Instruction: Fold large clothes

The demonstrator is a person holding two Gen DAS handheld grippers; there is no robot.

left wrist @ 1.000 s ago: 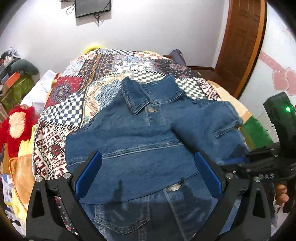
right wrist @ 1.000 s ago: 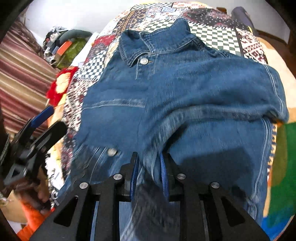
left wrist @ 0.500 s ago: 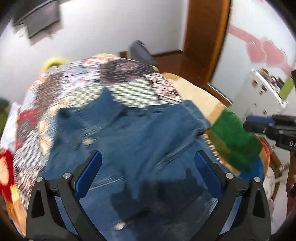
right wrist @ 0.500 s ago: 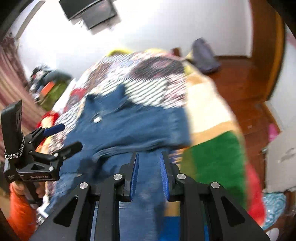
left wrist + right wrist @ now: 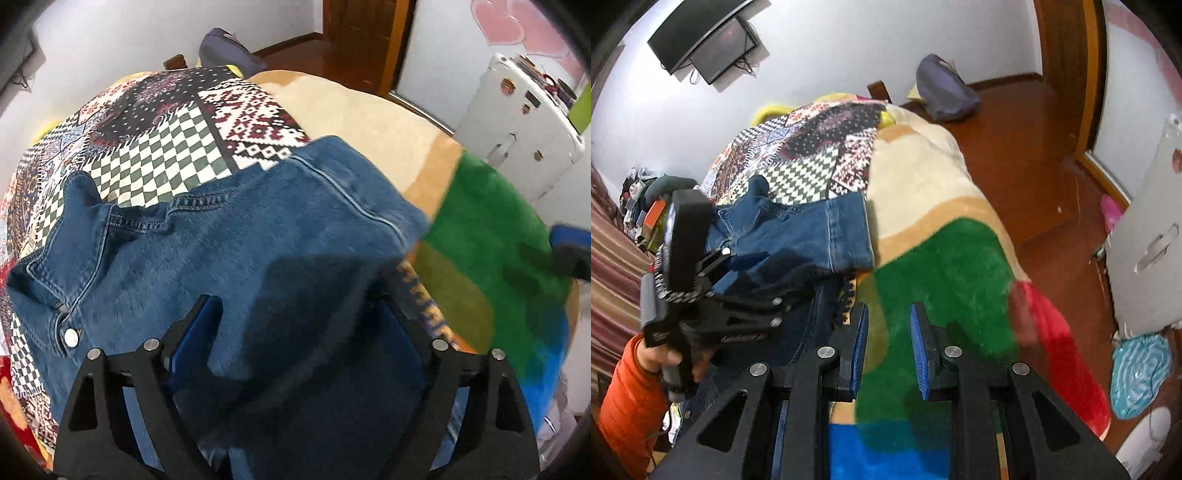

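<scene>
A blue denim jacket lies on the bed, collar to the left, one sleeve folded across its front. My left gripper is open, its blue-padded fingers spread wide with denim lying between them. In the right wrist view the jacket sits at the left, with the left gripper over it. My right gripper hangs over the green part of the blanket with a narrow gap between its pads and nothing in it.
A patchwork quilt and a striped plush blanket cover the bed. A white cabinet stands to the right, a wooden door behind. A purple bag and a striped cloth lie on the floor.
My right gripper has let go of the denim sleeve and swung right, off the jacket, over the blanket. My left gripper has moved right and forward over the jacket.
</scene>
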